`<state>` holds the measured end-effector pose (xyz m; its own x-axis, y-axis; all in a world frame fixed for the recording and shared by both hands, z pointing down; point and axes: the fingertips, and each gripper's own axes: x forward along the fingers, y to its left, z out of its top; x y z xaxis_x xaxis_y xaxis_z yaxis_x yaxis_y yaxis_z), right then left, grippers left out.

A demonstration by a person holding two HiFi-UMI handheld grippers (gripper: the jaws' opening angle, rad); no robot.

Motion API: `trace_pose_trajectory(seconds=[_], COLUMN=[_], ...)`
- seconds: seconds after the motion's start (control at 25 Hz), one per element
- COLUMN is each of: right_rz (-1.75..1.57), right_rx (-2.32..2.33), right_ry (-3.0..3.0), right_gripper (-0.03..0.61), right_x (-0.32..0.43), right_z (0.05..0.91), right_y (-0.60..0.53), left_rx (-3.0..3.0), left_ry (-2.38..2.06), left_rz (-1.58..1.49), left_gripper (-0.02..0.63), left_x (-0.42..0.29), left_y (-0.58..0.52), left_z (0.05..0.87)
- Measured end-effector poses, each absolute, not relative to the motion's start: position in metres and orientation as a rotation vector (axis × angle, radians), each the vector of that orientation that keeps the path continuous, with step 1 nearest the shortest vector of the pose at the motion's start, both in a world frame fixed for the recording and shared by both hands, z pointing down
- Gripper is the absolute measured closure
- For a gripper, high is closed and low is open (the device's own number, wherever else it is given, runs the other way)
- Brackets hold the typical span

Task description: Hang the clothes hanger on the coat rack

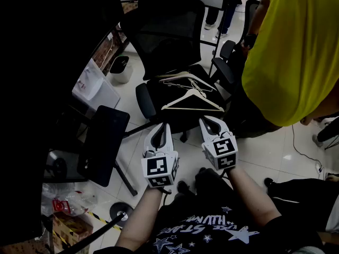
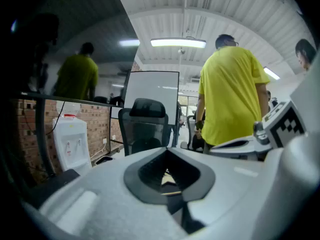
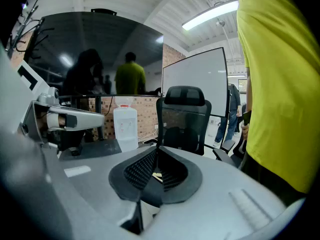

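While the left tool (image 1: 160, 127) and right tool (image 1: 208, 119) hovered side by side near the seat's front edge of the black mesh office chair (image 1: 165, 33), both had jaws closed and empty. Pale cream clothes hangers (image 1: 192, 92) lay piled across the seat's middle. A person in a yellow shirt (image 1: 296, 46) stood at the chair's right.

The head view is looking steeply down past the left gripper (image 1: 166, 125) and right gripper (image 1: 203, 119) to the office chair (image 1: 167, 41) at 12 o'clock; both gripper views are facing it nearly level.
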<state>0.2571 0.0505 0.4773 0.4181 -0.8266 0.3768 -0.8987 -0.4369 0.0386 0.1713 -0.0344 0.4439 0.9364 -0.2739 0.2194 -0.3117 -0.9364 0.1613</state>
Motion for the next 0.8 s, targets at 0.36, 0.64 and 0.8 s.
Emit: trace_pose_trajectory(seconds=[0.36,0.64,0.8], right_rz=[0.674,0.859,0.888], right_rx=[2.330,2.256,2.190], right_ry=[-1.458,-1.345,-1.311], right_gripper=[0.420,0.377,0.376], right_x=[0.331,0.422,0.456], right_z=[0.565,0.653,0.702], right_y=[0.018,0.001,-0.013], left_rx=[2.875,2.863,2.816], left_ry=[-0.457,-0.517,-0.549], left_rz=[0.366,0.438,0.516], left_gripper=[0.609,0.609,0.609], left_x=[0.221,0.281,0.309], left_y=[-0.070,-0.107,-0.127], left_z=[0.485,0.526,0.553])
